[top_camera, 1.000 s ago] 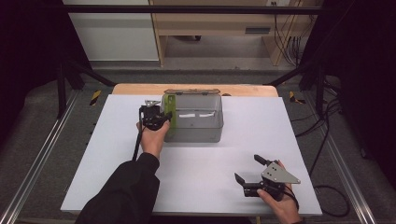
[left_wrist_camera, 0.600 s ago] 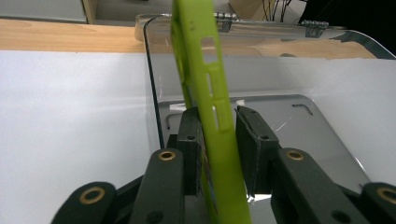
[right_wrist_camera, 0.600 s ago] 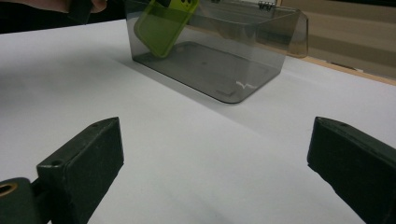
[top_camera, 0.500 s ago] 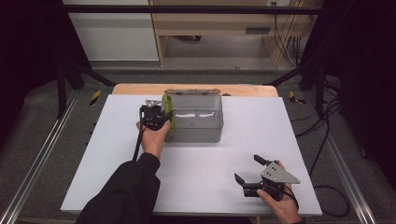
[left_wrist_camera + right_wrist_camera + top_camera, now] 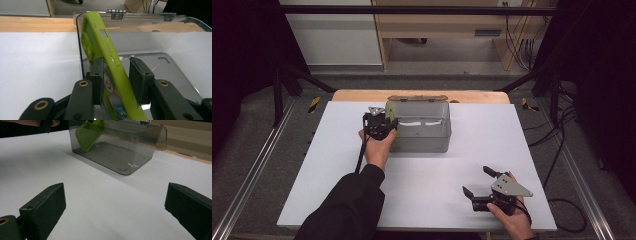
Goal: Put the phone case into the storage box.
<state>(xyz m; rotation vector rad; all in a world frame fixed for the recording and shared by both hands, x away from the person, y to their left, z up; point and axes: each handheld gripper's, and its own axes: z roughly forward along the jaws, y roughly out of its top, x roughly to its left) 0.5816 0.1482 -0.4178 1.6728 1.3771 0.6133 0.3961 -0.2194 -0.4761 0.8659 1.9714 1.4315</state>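
Lime-green phone case [image 5: 110,75] stands tilted at the left end of the smoky plastic box [image 5: 419,126], clamped in your left hand-held gripper [image 5: 115,80]; your right hand-held gripper [image 5: 477,182] waits spread apart, near right. Releasing carelessly could tip the case out.

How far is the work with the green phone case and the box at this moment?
Done: the green phone case is partly inside the clear box, leaning at its left end. In hand: the left gripper has the case between its jaws. Left: letting it go. The right gripper waits open.
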